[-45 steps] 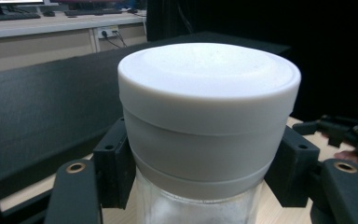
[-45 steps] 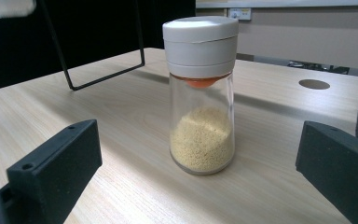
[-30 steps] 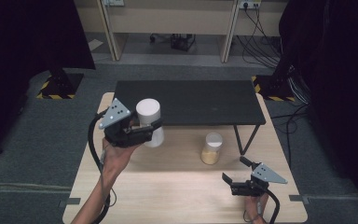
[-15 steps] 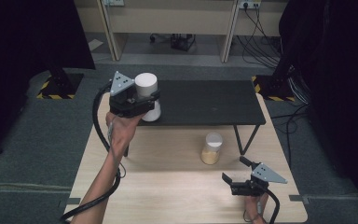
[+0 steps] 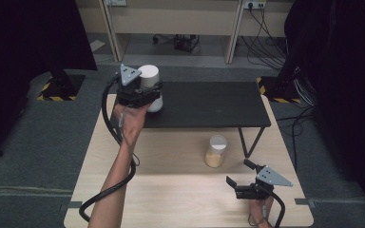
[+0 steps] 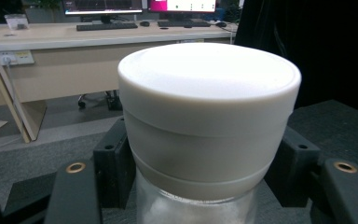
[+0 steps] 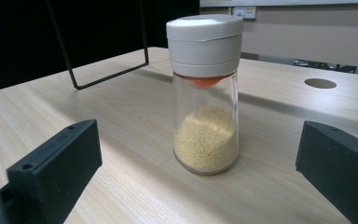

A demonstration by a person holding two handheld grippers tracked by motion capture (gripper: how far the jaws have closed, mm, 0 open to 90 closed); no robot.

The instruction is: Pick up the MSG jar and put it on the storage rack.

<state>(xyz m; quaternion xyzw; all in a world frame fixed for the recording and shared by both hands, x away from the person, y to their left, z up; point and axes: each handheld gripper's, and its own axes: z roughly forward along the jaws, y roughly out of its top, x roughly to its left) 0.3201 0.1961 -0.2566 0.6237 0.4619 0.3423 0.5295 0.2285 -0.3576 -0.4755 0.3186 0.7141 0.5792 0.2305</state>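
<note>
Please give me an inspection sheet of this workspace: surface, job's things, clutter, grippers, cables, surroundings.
Surface: light wooden table; a black raised shelf stands on its far part.
Job's things: white-lidded jar held over the shelf's left end; second jar with yellow grains stands upright on the table, lid on.
Clutter: nothing seen.
Grippers: left gripper shut on the white-lidded jar, just below its lid; right gripper open, low at the table's near right, pointing at the second jar, apart from it.
Cables: one black cable trails from each gripper; more cables on the floor at far right.
Surroundings: grey carpet, desks behind, dark curtains at both sides.
</note>
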